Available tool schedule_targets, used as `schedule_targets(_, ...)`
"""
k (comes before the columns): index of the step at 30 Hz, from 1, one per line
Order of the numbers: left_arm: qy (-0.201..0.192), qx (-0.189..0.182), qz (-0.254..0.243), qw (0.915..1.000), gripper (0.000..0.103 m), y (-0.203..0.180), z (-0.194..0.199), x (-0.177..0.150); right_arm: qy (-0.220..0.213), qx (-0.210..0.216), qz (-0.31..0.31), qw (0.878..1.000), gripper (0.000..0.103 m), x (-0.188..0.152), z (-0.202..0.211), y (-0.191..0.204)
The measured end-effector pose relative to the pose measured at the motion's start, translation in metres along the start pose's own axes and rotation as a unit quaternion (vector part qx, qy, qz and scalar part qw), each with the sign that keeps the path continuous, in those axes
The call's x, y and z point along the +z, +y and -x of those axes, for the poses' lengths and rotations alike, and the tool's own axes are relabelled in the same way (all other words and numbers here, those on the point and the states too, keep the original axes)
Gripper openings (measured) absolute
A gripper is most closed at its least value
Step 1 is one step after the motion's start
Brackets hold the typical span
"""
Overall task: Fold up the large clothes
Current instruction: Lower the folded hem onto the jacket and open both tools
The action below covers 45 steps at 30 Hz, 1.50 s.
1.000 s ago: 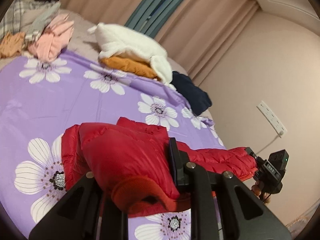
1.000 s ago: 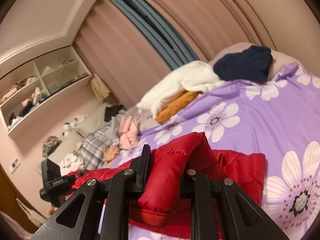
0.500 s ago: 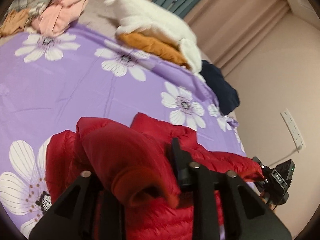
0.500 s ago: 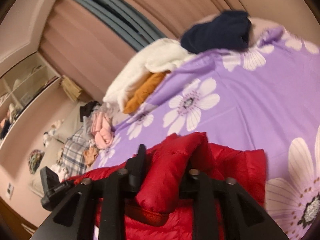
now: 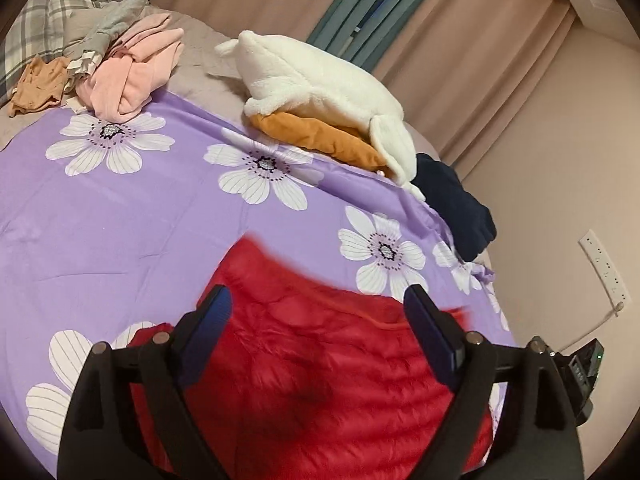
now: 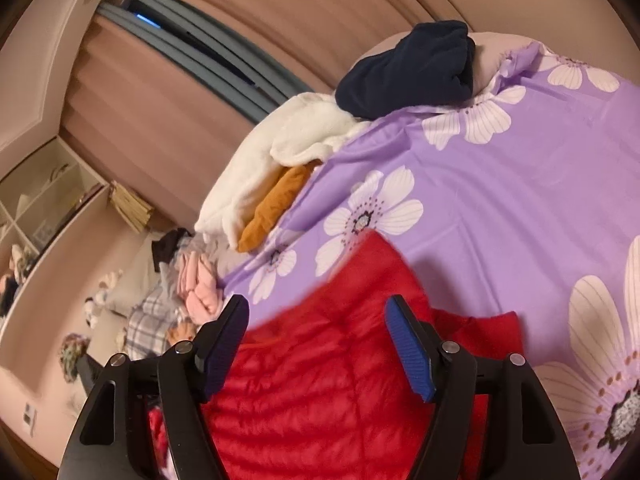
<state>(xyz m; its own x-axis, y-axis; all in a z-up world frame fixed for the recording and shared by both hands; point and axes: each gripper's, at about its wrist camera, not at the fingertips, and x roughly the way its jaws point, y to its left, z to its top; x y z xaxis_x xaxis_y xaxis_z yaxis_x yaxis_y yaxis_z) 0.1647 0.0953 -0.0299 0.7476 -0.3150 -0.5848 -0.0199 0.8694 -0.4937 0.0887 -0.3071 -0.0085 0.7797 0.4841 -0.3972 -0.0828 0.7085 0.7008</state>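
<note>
Opening wide, both claws — left claw, right claw — tilt down over the red jacket.

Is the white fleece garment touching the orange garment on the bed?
Touching. In the left wrist view the white fleece garment lies directly on top of the orange garment, no gap between them; the right wrist view shows the same overlap.

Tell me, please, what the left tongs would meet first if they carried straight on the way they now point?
Most likely the red puffer jacket: it fills the gap between the opening left tongs, which tilt down toward it. Past its far edge lies only the purple flowered bedsheet; depth is hard to judge.
</note>
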Motion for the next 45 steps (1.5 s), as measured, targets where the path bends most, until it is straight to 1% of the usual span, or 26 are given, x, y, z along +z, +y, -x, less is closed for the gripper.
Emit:
schedule_targets(4,0.023,0.02,-0.046,0.9985,0.088,-0.01,0.001,-0.022,0.013,-0.026,0.041,0.999,0.071,-0.015,-0.003,0.011)
schedule_targets(6,0.04,0.028,-0.062,0.9969,0.088,-0.011,0.0,-0.04,0.026,-0.042,0.067,0.997,0.071,-0.025,-0.006,0.017)
schedule_targets(8,0.059,0.045,-0.077,0.9942,0.087,-0.011,-0.003,-0.058,0.041,-0.056,0.094,0.993,0.071,-0.036,-0.008,0.023)
schedule_targets(10,0.076,0.06,-0.088,0.9914,0.087,-0.01,-0.006,-0.073,0.058,-0.079,0.13,0.987,0.071,-0.051,-0.011,0.03)
schedule_targets(11,0.084,0.065,-0.094,0.99,0.087,-0.01,-0.008,-0.08,0.065,-0.095,0.155,0.981,0.071,-0.059,-0.013,0.035)
schedule_targets(15,0.092,0.093,-0.124,0.9836,0.087,-0.014,-0.01,-0.102,0.077,-0.138,0.227,0.961,0.071,-0.082,-0.021,0.048)
schedule_targets(17,0.099,0.095,-0.133,0.9816,0.087,-0.014,-0.014,-0.11,0.083,-0.152,0.247,0.953,0.071,-0.091,-0.026,0.051)
schedule_targets(19,0.102,0.107,-0.15,0.9776,0.087,-0.016,-0.021,-0.117,0.094,-0.167,0.264,0.945,0.071,-0.099,-0.036,0.049)
schedule_targets(21,0.113,0.12,-0.162,0.9729,0.088,-0.014,-0.03,-0.124,0.112,-0.185,0.267,0.939,0.071,-0.104,-0.048,0.042)
schedule_targets(23,0.123,0.122,-0.163,0.9713,0.088,-0.01,-0.036,-0.128,0.136,-0.198,0.259,0.935,0.071,-0.108,-0.059,0.031)
schedule_targets(25,0.126,0.122,-0.161,0.9711,0.088,-0.009,-0.038,-0.128,0.144,-0.199,0.257,0.935,0.071,-0.11,-0.063,0.026)
schedule_targets(32,0.133,0.126,-0.164,0.9693,0.09,-0.008,-0.043,-0.131,0.148,-0.198,0.257,0.934,0.073,-0.113,-0.066,0.019)
schedule_targets(41,0.135,0.13,-0.17,0.9675,0.094,-0.01,-0.048,-0.134,0.146,-0.194,0.251,0.937,0.074,-0.117,-0.066,0.018)
schedule_targets(45,0.136,0.135,-0.161,0.9683,0.096,-0.01,-0.043,-0.136,0.149,-0.201,0.243,0.937,0.075,-0.115,-0.064,0.02)
